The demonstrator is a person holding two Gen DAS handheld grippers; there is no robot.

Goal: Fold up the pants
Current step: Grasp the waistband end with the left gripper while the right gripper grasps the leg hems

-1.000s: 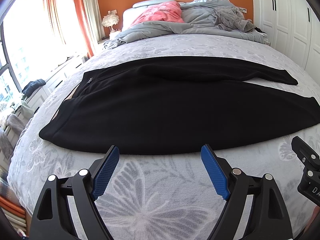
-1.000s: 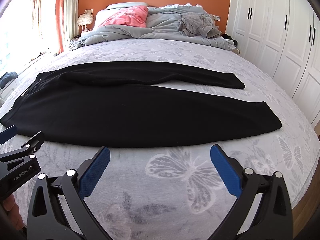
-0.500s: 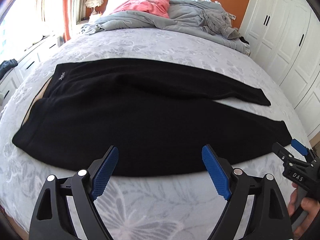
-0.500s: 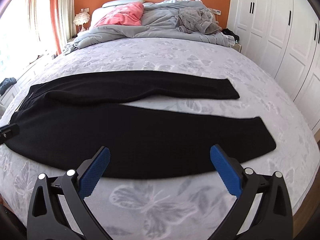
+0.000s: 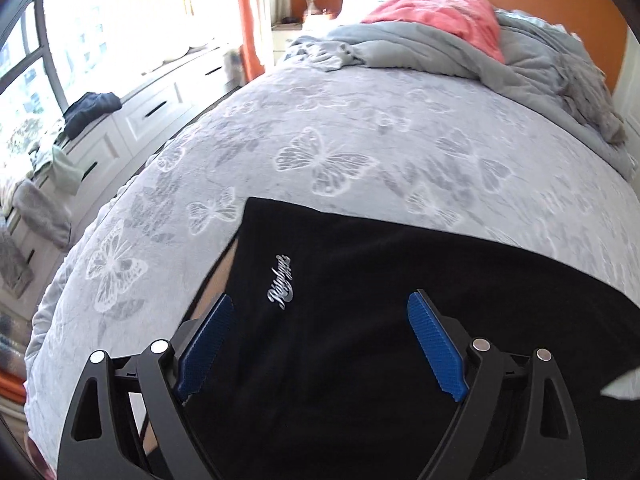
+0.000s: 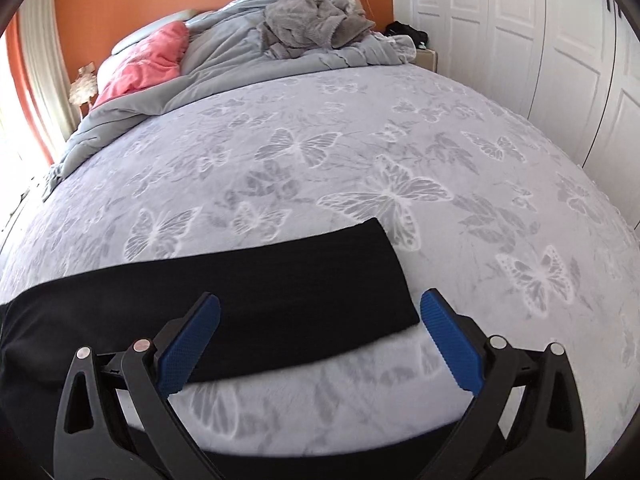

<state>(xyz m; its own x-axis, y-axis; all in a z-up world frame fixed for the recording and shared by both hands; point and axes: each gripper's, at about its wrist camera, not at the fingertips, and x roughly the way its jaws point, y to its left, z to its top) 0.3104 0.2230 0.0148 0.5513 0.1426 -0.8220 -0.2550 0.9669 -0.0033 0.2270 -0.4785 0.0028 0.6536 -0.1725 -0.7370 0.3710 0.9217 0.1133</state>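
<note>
Now one pants (image 5: 360,300); two hand-held grippers, left (image 5: 320,344), right (image 6: 320,336), both wide.

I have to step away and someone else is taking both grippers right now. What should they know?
Left gripper: open, holding nothing, low over the waist end of the pants, by the silver logo.
Right gripper: open, holding nothing, over the cuff of the far leg; the near leg shows only as a dark strip at the bottom of the right view.
The pants lie flat across the bed, legs apart.
Done: nothing folded or gripped yet.
Left: probably grip waist and cuff, bring one leg onto the other, then fold lengthwise.
</note>
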